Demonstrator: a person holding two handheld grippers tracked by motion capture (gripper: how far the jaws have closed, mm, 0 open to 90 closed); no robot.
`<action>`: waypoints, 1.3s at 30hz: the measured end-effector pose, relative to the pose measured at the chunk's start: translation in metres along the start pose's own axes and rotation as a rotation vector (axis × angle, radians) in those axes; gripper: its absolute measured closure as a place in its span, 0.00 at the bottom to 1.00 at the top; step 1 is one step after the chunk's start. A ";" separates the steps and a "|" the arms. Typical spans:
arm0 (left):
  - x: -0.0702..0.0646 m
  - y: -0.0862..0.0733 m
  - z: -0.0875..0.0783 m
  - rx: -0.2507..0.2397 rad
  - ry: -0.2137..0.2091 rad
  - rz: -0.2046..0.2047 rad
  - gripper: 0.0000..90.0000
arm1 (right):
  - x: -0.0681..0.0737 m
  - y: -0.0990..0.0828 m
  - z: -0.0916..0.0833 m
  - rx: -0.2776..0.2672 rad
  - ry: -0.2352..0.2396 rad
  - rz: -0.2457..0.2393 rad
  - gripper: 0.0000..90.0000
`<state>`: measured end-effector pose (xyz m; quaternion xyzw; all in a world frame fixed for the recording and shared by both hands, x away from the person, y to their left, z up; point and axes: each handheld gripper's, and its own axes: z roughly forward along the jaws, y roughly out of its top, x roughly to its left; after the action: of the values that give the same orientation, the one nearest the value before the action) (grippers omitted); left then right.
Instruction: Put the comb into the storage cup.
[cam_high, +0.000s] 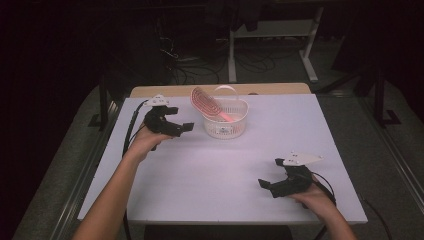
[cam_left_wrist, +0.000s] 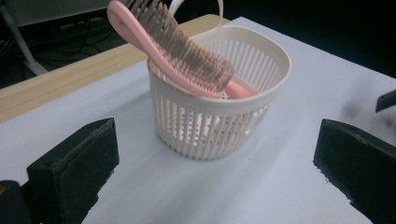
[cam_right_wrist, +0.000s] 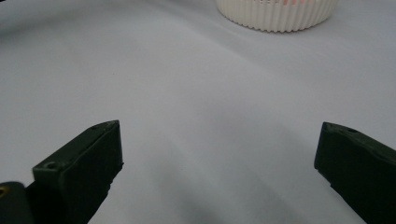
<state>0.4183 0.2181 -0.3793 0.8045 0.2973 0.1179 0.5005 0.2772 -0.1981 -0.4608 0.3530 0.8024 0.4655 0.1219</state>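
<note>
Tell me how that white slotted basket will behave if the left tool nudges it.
The basket looks like thin slotted plastic, so probably light and apt to slide on the smooth table. The pink brush leans out over its rim, so it might tip that way.

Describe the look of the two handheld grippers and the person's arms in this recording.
Both the left gripper and the right gripper are black, with two blocky, flat-faced jaws. Each carries a pale three-cornered plate on top and trails a black cable. The forearms are bare, with no sleeves, gloves or markings in sight.

No legible text or labels.
</note>
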 end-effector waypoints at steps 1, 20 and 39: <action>-0.001 -0.002 -0.002 -0.003 -0.001 0.002 0.00 | 0.000 0.000 0.000 0.000 0.000 0.001 0.01; -0.020 -0.046 -0.027 0.013 -0.027 0.010 0.00 | 0.000 0.000 -0.001 -0.001 -0.004 0.001 0.01; -0.034 -0.086 -0.058 0.031 -0.034 0.038 0.00 | 0.002 0.002 -0.001 0.006 -0.014 -0.019 0.01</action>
<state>0.3322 0.2685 -0.4231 0.8195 0.2753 0.1091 0.4906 0.2759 -0.1966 -0.4584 0.3489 0.8063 0.4594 0.1307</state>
